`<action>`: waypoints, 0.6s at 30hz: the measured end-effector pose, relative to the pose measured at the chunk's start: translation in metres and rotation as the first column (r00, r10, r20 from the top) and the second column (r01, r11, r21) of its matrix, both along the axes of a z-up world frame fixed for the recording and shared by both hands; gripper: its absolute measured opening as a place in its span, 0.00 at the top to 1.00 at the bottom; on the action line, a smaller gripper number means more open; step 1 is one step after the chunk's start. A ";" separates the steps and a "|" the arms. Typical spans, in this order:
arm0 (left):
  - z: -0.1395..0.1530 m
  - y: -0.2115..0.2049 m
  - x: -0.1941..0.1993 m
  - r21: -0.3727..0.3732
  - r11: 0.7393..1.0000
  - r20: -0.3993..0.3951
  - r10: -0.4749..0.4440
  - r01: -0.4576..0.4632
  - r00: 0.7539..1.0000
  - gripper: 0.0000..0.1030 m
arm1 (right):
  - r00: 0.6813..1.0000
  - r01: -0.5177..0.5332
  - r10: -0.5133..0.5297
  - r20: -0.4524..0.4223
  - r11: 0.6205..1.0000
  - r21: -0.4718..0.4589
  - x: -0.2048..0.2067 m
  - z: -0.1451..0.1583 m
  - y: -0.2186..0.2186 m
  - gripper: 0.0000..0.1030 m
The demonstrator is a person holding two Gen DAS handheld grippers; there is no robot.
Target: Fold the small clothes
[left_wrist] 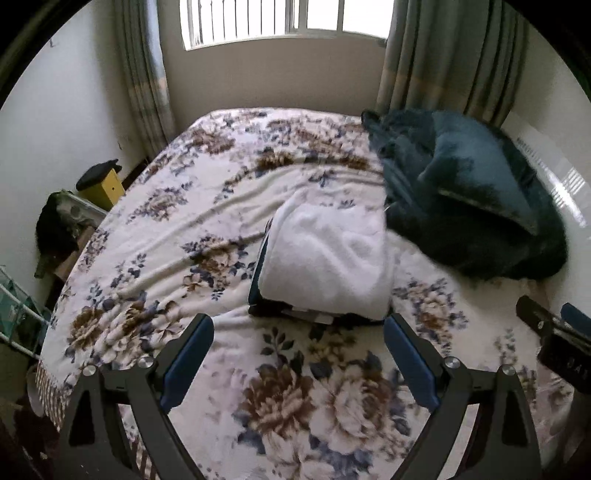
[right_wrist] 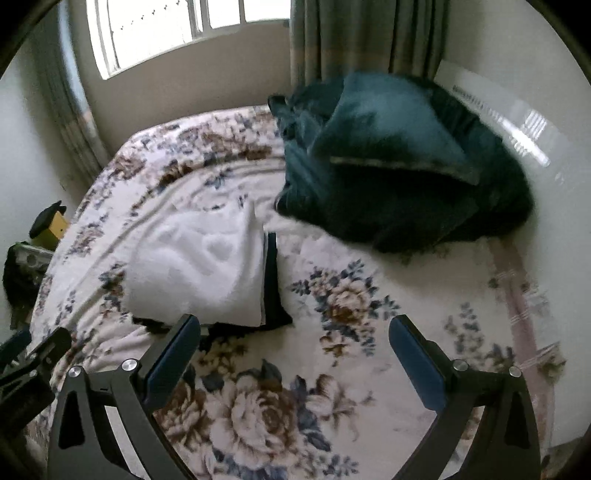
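Note:
A folded white fleecy garment (left_wrist: 328, 254) lies on top of a dark folded garment (left_wrist: 258, 273) in the middle of the floral bed (left_wrist: 177, 229). My left gripper (left_wrist: 299, 332) is open and empty, hovering just in front of the stack's near edge. In the right wrist view the white garment (right_wrist: 199, 266) lies left of centre with the dark garment's edge (right_wrist: 273, 288) showing at its right side. My right gripper (right_wrist: 295, 332) is open and empty, just in front of and to the right of the stack. The right gripper also shows in the left wrist view (left_wrist: 554, 332), at the right edge.
A dark teal blanket (left_wrist: 469, 192) is heaped at the bed's far right, also in the right wrist view (right_wrist: 399, 162). A yellow box (left_wrist: 105, 186) and dark clutter (left_wrist: 55, 229) stand left of the bed. Curtains (left_wrist: 443, 55) and a window (left_wrist: 280, 18) are behind.

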State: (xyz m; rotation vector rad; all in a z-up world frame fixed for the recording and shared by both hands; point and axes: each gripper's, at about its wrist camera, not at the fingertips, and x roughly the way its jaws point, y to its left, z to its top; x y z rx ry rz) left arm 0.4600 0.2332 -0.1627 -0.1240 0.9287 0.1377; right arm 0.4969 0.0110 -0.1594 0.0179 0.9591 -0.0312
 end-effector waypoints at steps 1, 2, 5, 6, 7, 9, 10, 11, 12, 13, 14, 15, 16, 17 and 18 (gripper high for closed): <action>0.011 -0.002 -0.008 0.002 1.000 0.008 0.005 -0.005 1.000 0.09 | 1.000 -0.007 0.007 0.013 1.000 0.004 -0.013 0.017 -0.002 0.00; 0.027 -0.006 -0.019 0.001 1.000 0.019 0.007 -0.007 1.000 0.09 | 1.000 -0.015 0.015 0.023 1.000 0.004 -0.023 0.032 -0.004 0.00; 0.060 -0.015 -0.042 0.014 1.000 0.051 0.003 -0.004 0.999 0.09 | 0.996 -0.041 0.041 0.074 0.999 -0.003 -0.058 0.076 -0.008 0.00; 0.073 -0.019 -0.052 0.011 1.000 0.067 -0.001 0.001 0.998 0.09 | 0.995 -0.048 0.048 0.089 0.999 -0.002 -0.069 0.090 -0.009 0.00; 0.083 -0.022 -0.060 0.015 1.000 0.078 -0.003 0.002 0.997 0.09 | 0.993 -0.056 0.056 0.105 0.998 -0.001 -0.082 0.105 -0.011 0.00; 0.104 -0.029 -0.077 0.021 1.000 0.099 -0.009 0.007 0.995 0.09 | 0.989 -0.069 0.069 0.134 0.998 -0.010 -0.104 0.129 -0.013 0.00; 0.113 -0.031 -0.086 0.023 1.000 0.106 -0.008 0.005 0.994 0.09 | 0.986 -0.076 0.079 0.149 0.997 -0.021 -0.116 0.141 -0.014 0.00; 0.120 -0.033 -0.092 0.024 1.000 0.115 -0.006 0.004 0.993 0.09 | 0.984 -0.081 0.084 0.158 0.996 -0.025 -0.125 0.151 -0.015 0.00; 0.128 -0.034 -0.100 0.030 1.000 0.126 -0.009 0.005 0.992 0.09 | 0.983 -0.089 0.091 0.162 0.996 -0.019 -0.135 0.160 -0.016 0.00; 0.134 -0.037 -0.106 0.039 0.999 0.135 -0.010 0.005 0.991 0.09 | 0.981 -0.096 0.097 0.165 0.995 -0.013 -0.145 0.169 -0.019 0.00; 0.141 -0.038 -0.113 0.042 0.999 0.140 -0.008 0.002 0.990 0.09 | 0.980 -0.098 0.099 0.173 0.995 -0.015 -0.153 0.177 -0.021 0.00; 0.146 -0.040 -0.120 0.039 0.999 0.144 -0.009 0.004 0.990 0.09 | 0.978 -0.103 0.104 0.181 0.995 -0.016 -0.162 0.185 -0.022 0.00; 0.150 -0.041 -0.125 0.039 0.999 0.145 -0.011 0.005 0.989 0.09 | 0.976 -0.106 0.107 0.190 0.994 -0.015 -0.171 0.193 -0.024 0.00; 0.154 -0.042 -0.131 0.038 0.999 0.146 -0.008 0.003 0.989 0.09 | 0.974 -0.110 0.111 0.198 0.994 -0.017 -0.177 0.200 -0.026 0.00; 0.157 -0.043 -0.137 0.030 1.000 0.147 -0.007 0.003 0.989 0.09 | 0.972 -0.114 0.115 0.205 0.993 -0.019 -0.184 0.206 -0.027 0.00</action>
